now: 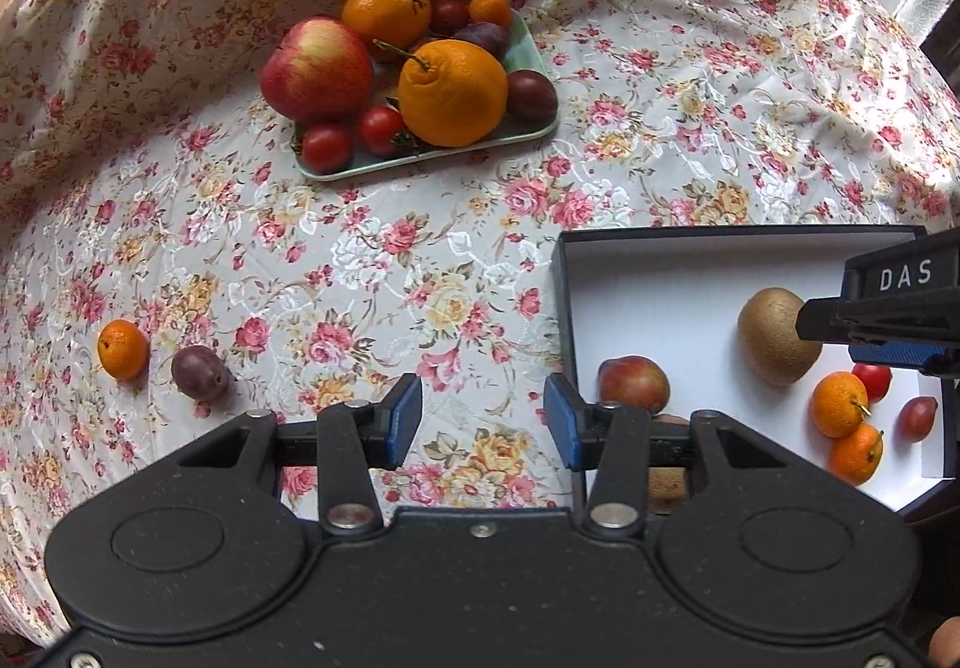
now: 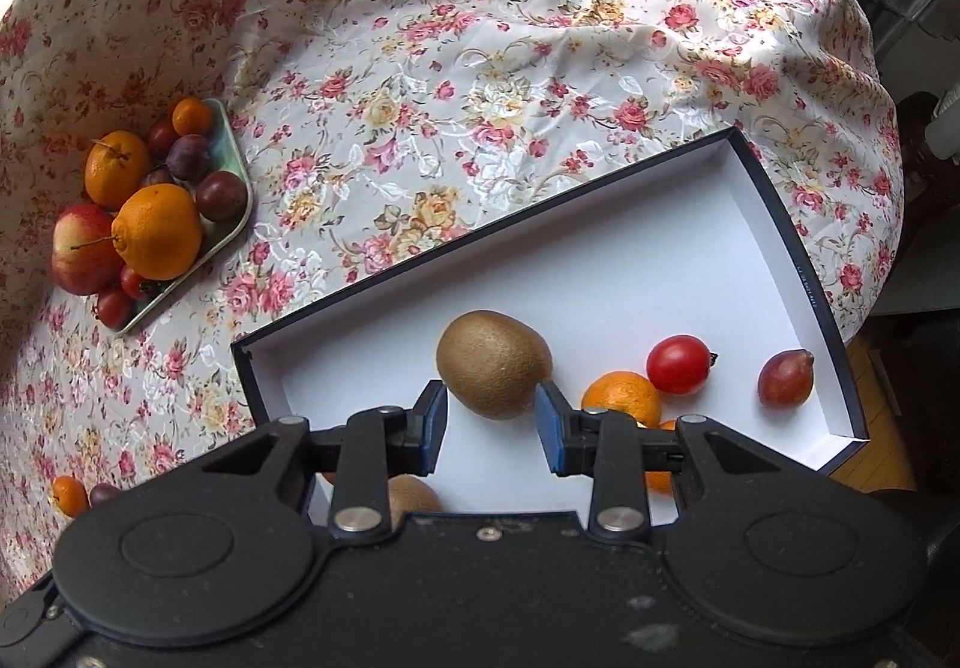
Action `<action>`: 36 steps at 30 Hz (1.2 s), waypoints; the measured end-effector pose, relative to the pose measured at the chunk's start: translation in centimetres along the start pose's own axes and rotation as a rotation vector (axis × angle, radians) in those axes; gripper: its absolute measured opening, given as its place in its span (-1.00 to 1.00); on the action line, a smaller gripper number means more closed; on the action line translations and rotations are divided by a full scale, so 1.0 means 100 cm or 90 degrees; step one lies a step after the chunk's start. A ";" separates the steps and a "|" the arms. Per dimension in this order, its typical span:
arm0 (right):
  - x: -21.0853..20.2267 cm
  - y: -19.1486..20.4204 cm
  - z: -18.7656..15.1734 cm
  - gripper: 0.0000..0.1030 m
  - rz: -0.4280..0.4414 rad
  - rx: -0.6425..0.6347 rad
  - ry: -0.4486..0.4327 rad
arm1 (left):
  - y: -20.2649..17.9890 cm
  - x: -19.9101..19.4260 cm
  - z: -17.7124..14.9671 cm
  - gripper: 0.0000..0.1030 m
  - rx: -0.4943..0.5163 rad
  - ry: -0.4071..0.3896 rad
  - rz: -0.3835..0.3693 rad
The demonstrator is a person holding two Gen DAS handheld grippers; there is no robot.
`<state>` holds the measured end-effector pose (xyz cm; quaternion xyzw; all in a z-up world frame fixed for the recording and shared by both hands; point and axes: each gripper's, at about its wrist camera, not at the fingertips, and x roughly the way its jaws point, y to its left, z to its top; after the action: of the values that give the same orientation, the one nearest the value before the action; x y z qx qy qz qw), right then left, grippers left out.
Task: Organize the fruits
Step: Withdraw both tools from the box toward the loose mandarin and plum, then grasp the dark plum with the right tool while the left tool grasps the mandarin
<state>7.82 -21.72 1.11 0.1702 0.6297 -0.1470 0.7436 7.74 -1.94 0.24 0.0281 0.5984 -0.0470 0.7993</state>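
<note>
A white-lined box (image 1: pixel 660 272) (image 2: pixel 630 260) holds a kiwi (image 1: pixel 777 335) (image 2: pixel 492 365), mandarins (image 1: pixel 839 404) (image 2: pixel 621 397), a cherry tomato (image 2: pixel 679 364), a reddish plum (image 1: pixel 633 383) and a small red fruit (image 2: pixel 785 377). My right gripper (image 2: pixel 491 428) is open over the box, its pads just in front of the kiwi; it shows at the right edge of the left wrist view (image 1: pixel 840 326). My left gripper (image 1: pixel 483 422) is open and empty above the cloth, left of the box. A loose mandarin (image 1: pixel 122 349) and plum (image 1: pixel 199 373) lie on the cloth.
A green tray (image 1: pixel 528 128) (image 2: pixel 231 140) at the back carries an apple (image 1: pixel 317 69), two big oranges, tomatoes and plums. The floral tablecloth (image 1: pixel 420 260) is rumpled behind. The table edge drops off at the right (image 2: pixel 870 272).
</note>
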 end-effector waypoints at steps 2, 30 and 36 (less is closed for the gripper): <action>-0.001 0.013 -0.001 -0.31 0.010 -0.012 -0.009 | 0.015 -0.001 0.003 0.04 -0.015 -0.005 0.014; 0.024 0.240 -0.087 -0.32 0.143 -0.174 -0.021 | 0.226 0.002 -0.012 0.05 -0.287 0.024 0.104; 0.041 0.259 -0.097 -0.32 0.158 -0.157 0.011 | 0.248 0.005 -0.019 0.05 -0.310 0.033 0.105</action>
<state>11.08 5.83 -2.60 0.1553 0.6237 0.0259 0.7656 8.76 22.85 -1.06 -0.1155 0.6079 0.1646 0.7681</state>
